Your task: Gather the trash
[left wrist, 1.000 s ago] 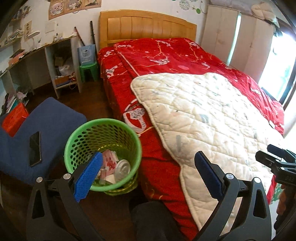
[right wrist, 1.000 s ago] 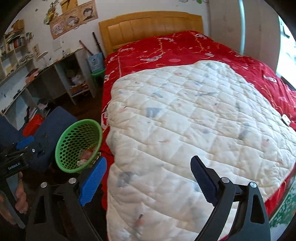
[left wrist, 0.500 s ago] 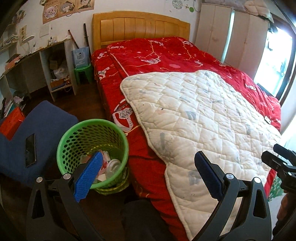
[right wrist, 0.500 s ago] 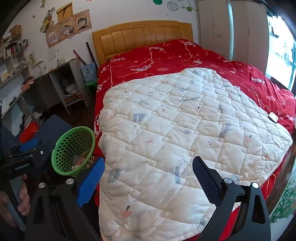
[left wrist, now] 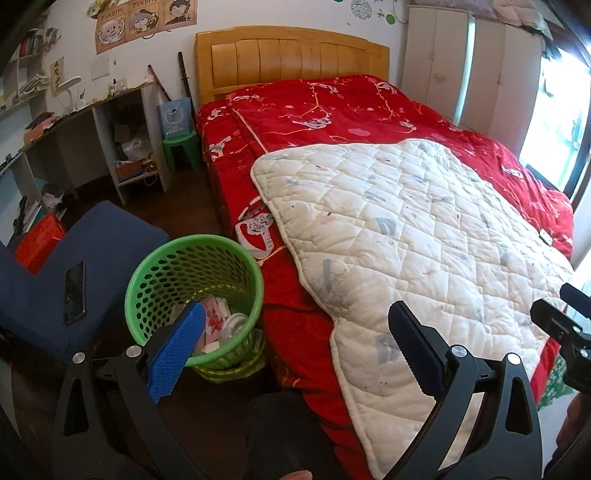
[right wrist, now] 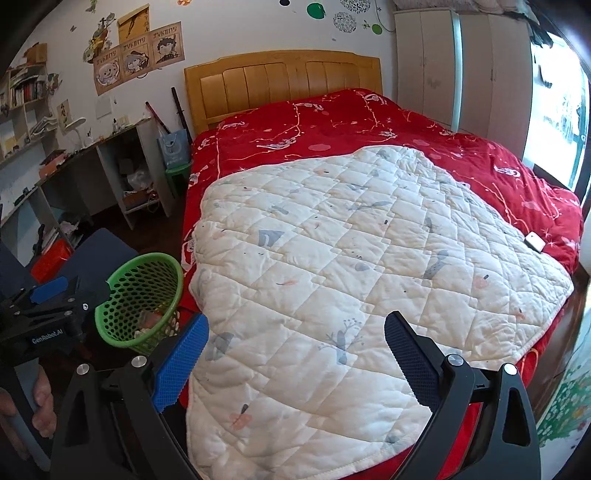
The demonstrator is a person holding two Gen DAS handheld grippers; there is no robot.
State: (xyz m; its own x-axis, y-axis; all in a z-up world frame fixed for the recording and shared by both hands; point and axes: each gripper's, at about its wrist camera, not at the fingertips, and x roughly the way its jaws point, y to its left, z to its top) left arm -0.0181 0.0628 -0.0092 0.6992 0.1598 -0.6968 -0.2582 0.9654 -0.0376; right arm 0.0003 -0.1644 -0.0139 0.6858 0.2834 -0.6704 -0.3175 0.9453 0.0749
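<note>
A lived-in home bedroom. A wide bed [right wrist: 369,229] with a wooden headboard [right wrist: 282,83], red patterned duvet [right wrist: 332,125] and white quilted blanket [right wrist: 351,277] fills it. Left of the bed stand a cluttered desk [right wrist: 92,162] and bookshelves [right wrist: 22,96]; cartoon posters [right wrist: 138,55] hang beside the headboard, wardrobes [right wrist: 461,70] to its right.

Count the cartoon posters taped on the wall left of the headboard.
3, in one row above the desk: left poster, middle poster, right poster. Another sheet hangs just above them; the left wrist view crops the row's top edge.
</note>
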